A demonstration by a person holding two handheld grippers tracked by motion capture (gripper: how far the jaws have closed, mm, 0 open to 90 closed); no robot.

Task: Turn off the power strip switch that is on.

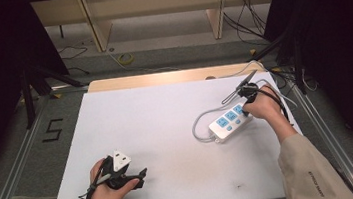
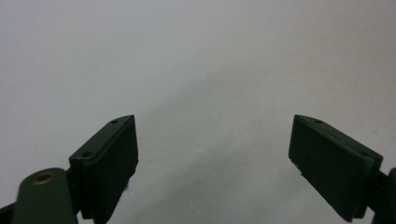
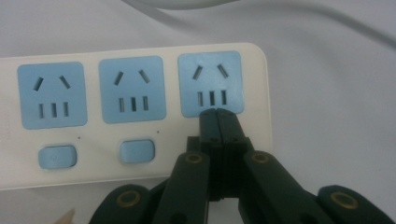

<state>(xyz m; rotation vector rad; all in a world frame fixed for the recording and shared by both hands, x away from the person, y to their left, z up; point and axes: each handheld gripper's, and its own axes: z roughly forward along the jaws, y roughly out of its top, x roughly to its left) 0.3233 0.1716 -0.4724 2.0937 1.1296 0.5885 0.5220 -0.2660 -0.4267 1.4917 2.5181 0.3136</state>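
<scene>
I have the right gripper, jaws pressed together on nothing, tip down on the white plastic power strip where socket 3's blue switch should sit, so next comes a firm push, while the left gripper idles spread apart.

High view: above, facing forward-down. Gripper views: close, facing white table; right shares power strip.

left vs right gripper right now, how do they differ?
The left gripper has its jaws wide apart over bare table; the right gripper has its jaws shut together. The left gripper is off the power strip, while the right gripper's tips sit on it, below the end socket. Both have black jaws.
</scene>
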